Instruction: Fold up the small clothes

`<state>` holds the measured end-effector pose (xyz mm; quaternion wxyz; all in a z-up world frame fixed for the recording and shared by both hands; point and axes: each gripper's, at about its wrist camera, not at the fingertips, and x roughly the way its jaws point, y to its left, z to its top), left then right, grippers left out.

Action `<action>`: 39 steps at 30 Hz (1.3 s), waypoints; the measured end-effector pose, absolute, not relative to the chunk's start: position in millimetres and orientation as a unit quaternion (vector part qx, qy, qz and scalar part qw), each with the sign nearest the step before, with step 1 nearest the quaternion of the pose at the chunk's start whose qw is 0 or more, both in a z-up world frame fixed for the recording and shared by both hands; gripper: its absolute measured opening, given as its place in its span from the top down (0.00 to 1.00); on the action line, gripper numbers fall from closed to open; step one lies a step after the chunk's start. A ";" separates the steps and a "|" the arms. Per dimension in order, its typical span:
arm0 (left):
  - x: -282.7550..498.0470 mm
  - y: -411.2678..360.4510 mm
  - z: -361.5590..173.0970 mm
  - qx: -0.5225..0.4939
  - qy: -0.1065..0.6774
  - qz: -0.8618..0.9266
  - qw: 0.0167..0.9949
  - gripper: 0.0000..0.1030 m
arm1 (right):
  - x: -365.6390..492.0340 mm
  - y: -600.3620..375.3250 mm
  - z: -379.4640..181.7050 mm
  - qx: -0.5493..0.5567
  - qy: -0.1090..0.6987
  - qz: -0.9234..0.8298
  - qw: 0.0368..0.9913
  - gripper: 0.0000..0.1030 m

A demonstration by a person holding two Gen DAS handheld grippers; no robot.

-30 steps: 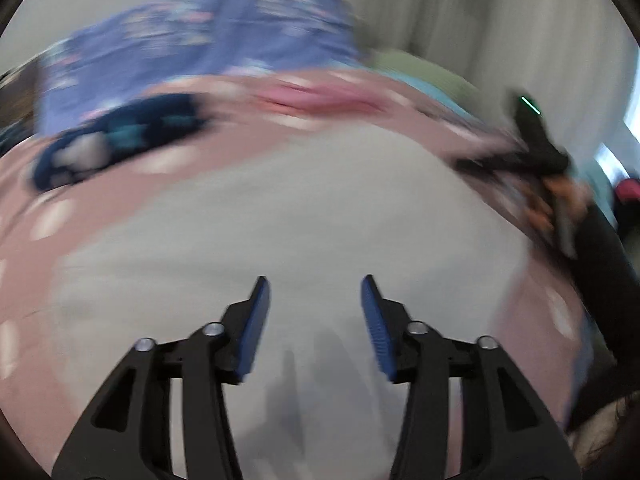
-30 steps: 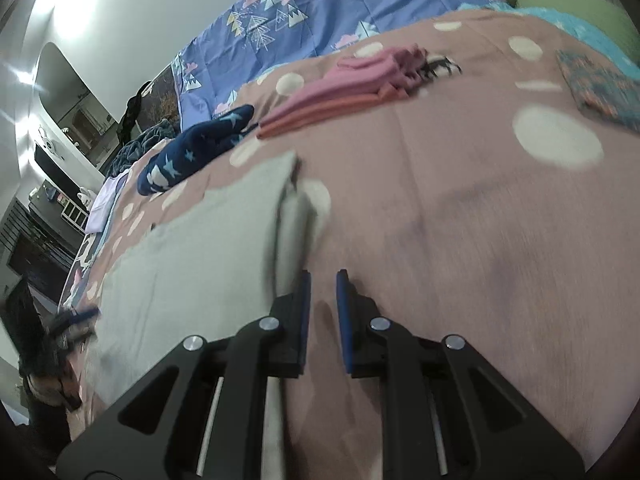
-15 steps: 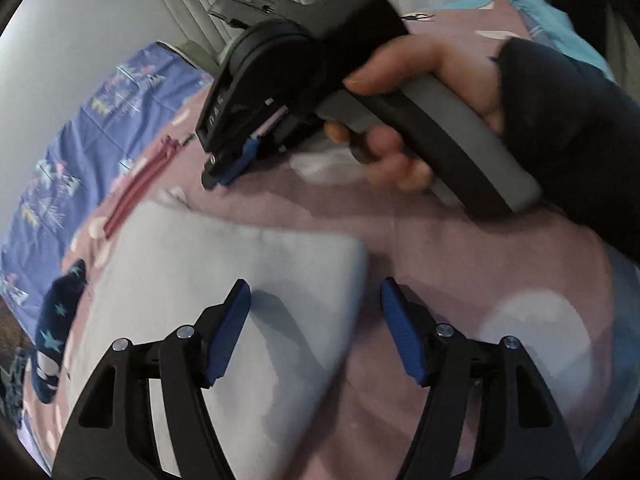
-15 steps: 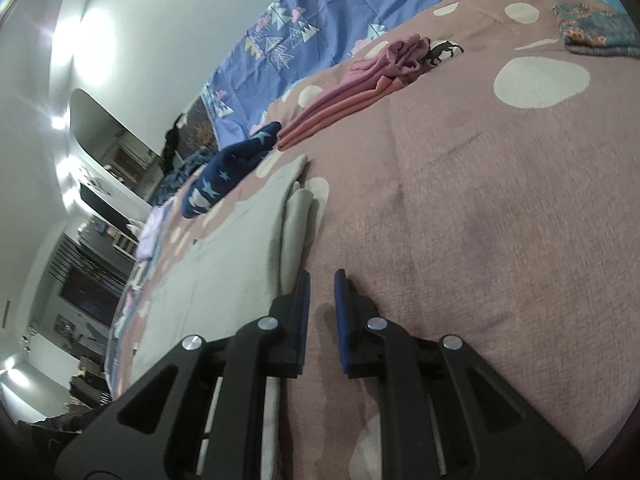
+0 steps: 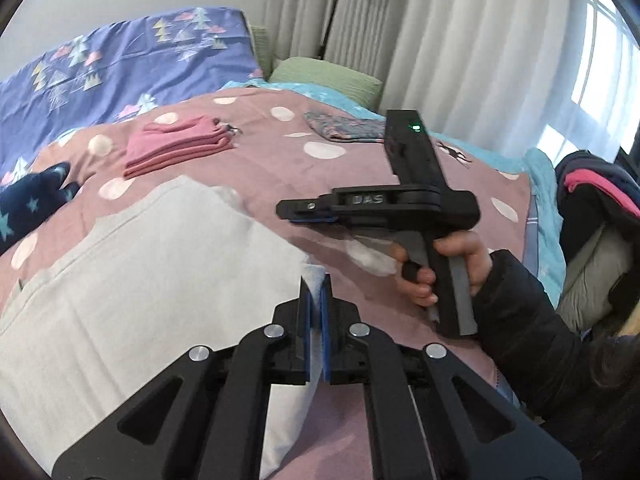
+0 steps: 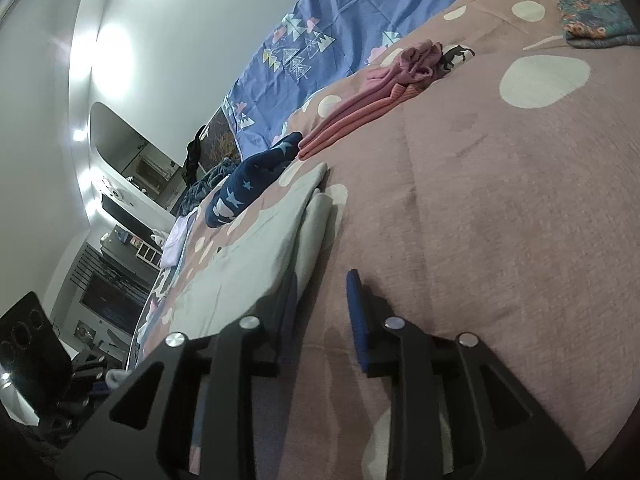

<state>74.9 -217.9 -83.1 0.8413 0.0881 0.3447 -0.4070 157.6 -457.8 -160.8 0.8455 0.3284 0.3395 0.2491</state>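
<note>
1. Big change: the left tool was gaping over the grey garment half a second back, and now it's clamped tight on that garment's near corner, with a tuft of pale cloth poking up between the blue pads.
2. The right tool went the other way. It was nearly closed a moment ago and its jaws are opening now, with nothing between them, just bedspread underneath. From the left camera it sits at about 2 o'clock of the pinched corner, off the cloth, in the person's hand.
3. My read: the grip has passed from right to left, so the left corner is ready to be carried over for the next fold. Fold isn't finished yet, looks mid-way.
4. The grey garment lies flat on the bed and already looks doubled along its right edge in the right view.
5. Containers: none in sight, honestly. Finished stuff just sits loose on the bed: a pink stack at 11 o'clock, a navy starry piece at 9, and a patterned piece at 1.
</note>
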 end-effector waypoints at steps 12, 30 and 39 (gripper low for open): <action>52.3 -232.0 -102.6 0.085 0.359 -0.440 0.819 0.97 | 233.9 -396.4 -141.1 0.275 0.465 0.222 0.812 0.58; 55.3 -272.8 -160.7 0.112 0.416 -0.471 0.770 0.99 | 242.6 -435.5 -156.2 0.281 0.415 0.185 0.845 1.00; 53.8 -267.0 -161.1 0.111 0.412 -0.476 0.769 0.99 | 238.0 -438.1 -131.5 0.281 0.414 0.192 0.844 0.49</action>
